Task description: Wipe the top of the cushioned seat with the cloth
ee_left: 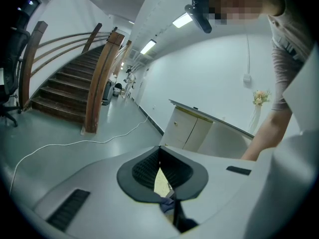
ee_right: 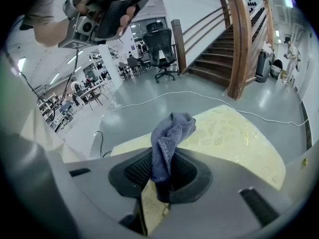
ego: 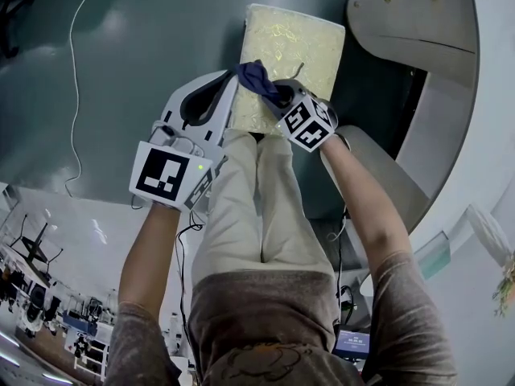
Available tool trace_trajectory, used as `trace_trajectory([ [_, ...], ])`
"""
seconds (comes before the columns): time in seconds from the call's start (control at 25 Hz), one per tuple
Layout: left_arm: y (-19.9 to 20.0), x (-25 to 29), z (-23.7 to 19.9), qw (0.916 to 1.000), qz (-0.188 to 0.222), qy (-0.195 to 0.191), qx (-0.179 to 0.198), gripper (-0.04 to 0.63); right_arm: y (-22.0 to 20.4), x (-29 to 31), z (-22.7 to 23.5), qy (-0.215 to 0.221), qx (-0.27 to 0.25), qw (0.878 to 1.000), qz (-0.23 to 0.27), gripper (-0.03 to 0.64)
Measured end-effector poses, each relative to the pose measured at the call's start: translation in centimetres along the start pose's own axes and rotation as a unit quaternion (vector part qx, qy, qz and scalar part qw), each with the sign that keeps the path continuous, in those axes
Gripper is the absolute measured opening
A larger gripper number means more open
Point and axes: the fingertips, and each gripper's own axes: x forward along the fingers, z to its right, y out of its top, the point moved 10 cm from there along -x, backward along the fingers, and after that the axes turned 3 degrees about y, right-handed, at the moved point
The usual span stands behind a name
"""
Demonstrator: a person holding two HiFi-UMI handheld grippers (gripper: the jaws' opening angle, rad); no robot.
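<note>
My right gripper has its jaws squeezed tight on the blue cloth. The cloth is bunched up and sticks out past the jaws in a soft lump. Right behind it is the yellow cushioned seat. The cloth is over the near part of the seat's top. I cannot tell if the cloth touches the seat.

My left gripper has its jaws pressed together with nothing in them. Only a thin slit shows between them. Through it I can see a bit of the yellow seat and a bit of the cloth. In the head view, the left gripper is just by the seat's left edge, close to the right gripper.

The seat stands on a shiny grey-green floor. A thin white cable lies on the floor, well apart from the seat. The legs of the person holding the grippers are just beside the seat's near end. A white cupboard stands near the seat. Brown wooden stairs go up farther back. A black office chair stands far off.
</note>
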Motion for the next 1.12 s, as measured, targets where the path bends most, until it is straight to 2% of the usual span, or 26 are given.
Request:
trace_trajectory([
  [0.68, -0.9, -0.8, 1.9, 0.9999, 0.000, -0.011, -0.002, 0.015, -3.3, -0.3, -7.3, 0.038, 0.029, 0.999, -0.006, 0.089],
  [1.0, -0.9, -0.9, 2.1, 0.9999, 0.001, -0.016, -0.001, 0.015, -4.6, -0.3, -10.8, 0.071, -0.009, 0.997, -0.028, 0.089],
  [1.12, -1.2, -1.0, 2.1, 0.9999, 0.000, -0.017, -0.001, 0.015, -5.1, -0.8, -11.3, 0.070, -0.007, 0.997, -0.024, 0.089],
])
